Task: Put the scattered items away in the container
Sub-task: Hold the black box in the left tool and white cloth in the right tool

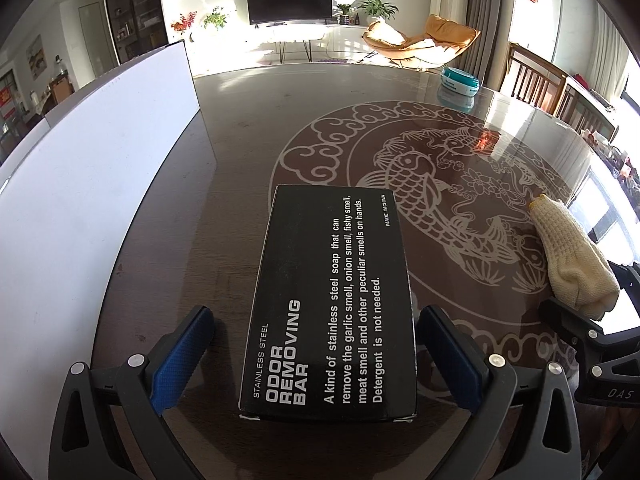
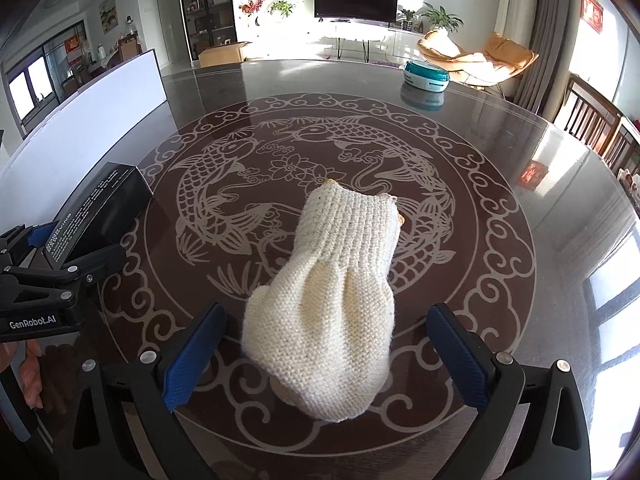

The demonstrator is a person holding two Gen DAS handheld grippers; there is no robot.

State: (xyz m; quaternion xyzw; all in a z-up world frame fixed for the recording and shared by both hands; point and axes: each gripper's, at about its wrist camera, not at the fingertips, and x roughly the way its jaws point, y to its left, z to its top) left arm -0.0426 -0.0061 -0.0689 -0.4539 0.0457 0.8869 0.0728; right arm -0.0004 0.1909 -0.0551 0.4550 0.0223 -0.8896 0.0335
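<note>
A black box [image 1: 332,300] printed "ODOR REMOVING BAR" lies flat on the dark table, between the blue pads of my left gripper [image 1: 316,320]. The jaws stand wide, with a gap to the box on each side. The box [image 2: 100,208] also shows at the left of the right wrist view. A cream knitted glove [image 2: 336,292] lies on the fish pattern between the fingers of my right gripper [image 2: 327,312], which is open and clear of it. The glove [image 1: 568,256] sits to the right of the box. A large white container [image 1: 100,184] stands left of the box.
A round teal and white tin [image 2: 426,76] sits at the far side of the glossy table [image 2: 500,184]. Wooden chairs [image 2: 592,128] line the right edge. The white container's wall [image 2: 100,92] runs along the left. A hand [image 2: 32,376] holds the left gripper's handle.
</note>
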